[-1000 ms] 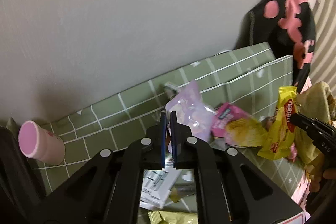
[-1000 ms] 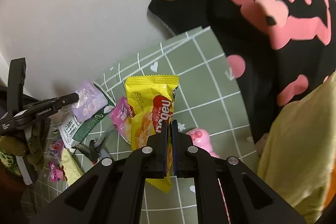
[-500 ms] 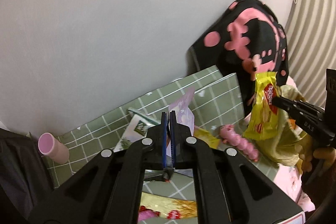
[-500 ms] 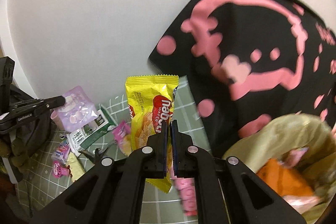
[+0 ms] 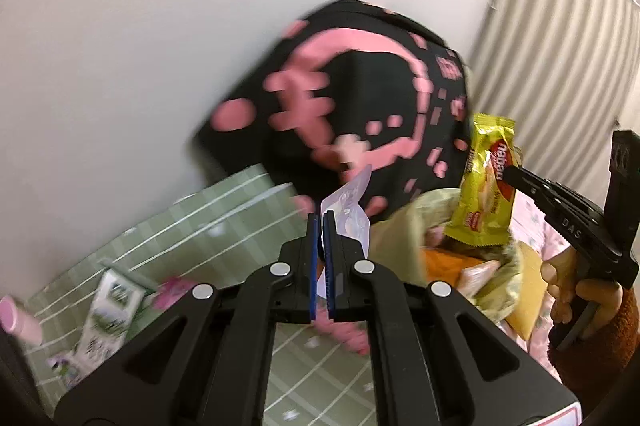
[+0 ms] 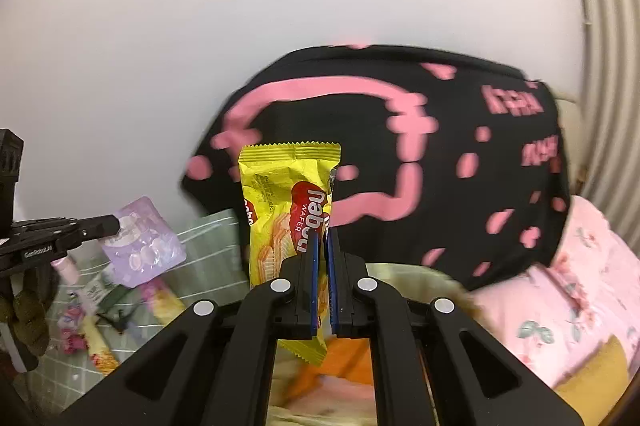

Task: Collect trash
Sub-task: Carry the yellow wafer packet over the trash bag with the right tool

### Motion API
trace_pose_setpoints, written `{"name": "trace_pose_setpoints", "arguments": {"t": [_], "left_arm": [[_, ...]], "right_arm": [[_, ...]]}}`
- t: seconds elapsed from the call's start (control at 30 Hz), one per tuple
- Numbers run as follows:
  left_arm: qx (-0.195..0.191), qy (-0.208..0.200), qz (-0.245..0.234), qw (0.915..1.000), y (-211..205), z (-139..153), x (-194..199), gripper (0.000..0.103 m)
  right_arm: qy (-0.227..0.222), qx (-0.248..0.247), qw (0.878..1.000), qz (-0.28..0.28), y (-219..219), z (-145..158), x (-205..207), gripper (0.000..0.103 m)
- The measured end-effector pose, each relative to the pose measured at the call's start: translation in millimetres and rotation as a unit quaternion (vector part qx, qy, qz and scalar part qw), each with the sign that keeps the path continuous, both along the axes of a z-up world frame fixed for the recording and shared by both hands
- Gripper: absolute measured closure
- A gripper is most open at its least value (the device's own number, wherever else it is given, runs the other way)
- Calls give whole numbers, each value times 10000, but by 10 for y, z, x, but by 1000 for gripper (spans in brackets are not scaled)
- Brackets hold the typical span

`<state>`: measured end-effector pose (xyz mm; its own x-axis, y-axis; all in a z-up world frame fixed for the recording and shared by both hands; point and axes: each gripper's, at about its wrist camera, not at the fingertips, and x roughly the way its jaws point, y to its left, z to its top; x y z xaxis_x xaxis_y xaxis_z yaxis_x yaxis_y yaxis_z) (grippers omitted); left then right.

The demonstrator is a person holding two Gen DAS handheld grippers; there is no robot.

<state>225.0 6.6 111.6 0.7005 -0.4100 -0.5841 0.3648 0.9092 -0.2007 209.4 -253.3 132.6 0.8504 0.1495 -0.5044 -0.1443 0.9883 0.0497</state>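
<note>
My left gripper (image 5: 319, 222) is shut on a pale purple candy pouch (image 5: 349, 212) and holds it in the air; the pouch also shows in the right wrist view (image 6: 141, 243). My right gripper (image 6: 321, 242) is shut on a yellow Nabati wafer wrapper (image 6: 288, 214), held over the open olive trash bag (image 5: 404, 226) with orange and pink wrappers inside. The wafer wrapper (image 5: 486, 186) and right gripper (image 5: 510, 172) also show in the left wrist view, above the bag. The bag's inside shows under my right fingers (image 6: 344, 354).
A black cushion with pink marks (image 6: 420, 166) leans on the white wall behind the bag. A green checked mat (image 5: 224, 222) carries a milk carton (image 5: 110, 310), a pink cup (image 5: 18, 318) and several small wrappers (image 6: 92, 338). Pink floral bedding (image 6: 560, 286) lies right.
Both grippers have swung right and up with their wrappers, from above the mat toward the trash bag. The wafer wrapper now hangs over the bag's opening.
</note>
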Motion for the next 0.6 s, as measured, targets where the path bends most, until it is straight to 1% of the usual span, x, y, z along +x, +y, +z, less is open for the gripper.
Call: {"name": "trace_pose_setpoints", "arguments": {"t": [0.1, 0.27, 0.33, 0.47, 0.6], "left_arm": [[-31, 49, -361, 9993, -336, 17, 67, 100], [-26, 114, -781, 9969, -758, -11, 92, 100], [-46, 158, -903, 9958, -868, -32, 101, 100], [-162, 425, -1088, 9930, -1070, -155, 158, 100], [-98, 585, -1195, 9911, -1261, -280, 172, 100]], "right_arm": [[-52, -5, 9993, -363, -256, 43, -76, 97], [-27, 80, 9963, -851, -639, 18, -204, 97], [1, 65, 9951, -982, -742, -6, -247, 97], [6, 90, 9931, -1172, -874, -23, -343, 97], [19, 125, 9911, -1323, -994, -36, -444, 97]]}}
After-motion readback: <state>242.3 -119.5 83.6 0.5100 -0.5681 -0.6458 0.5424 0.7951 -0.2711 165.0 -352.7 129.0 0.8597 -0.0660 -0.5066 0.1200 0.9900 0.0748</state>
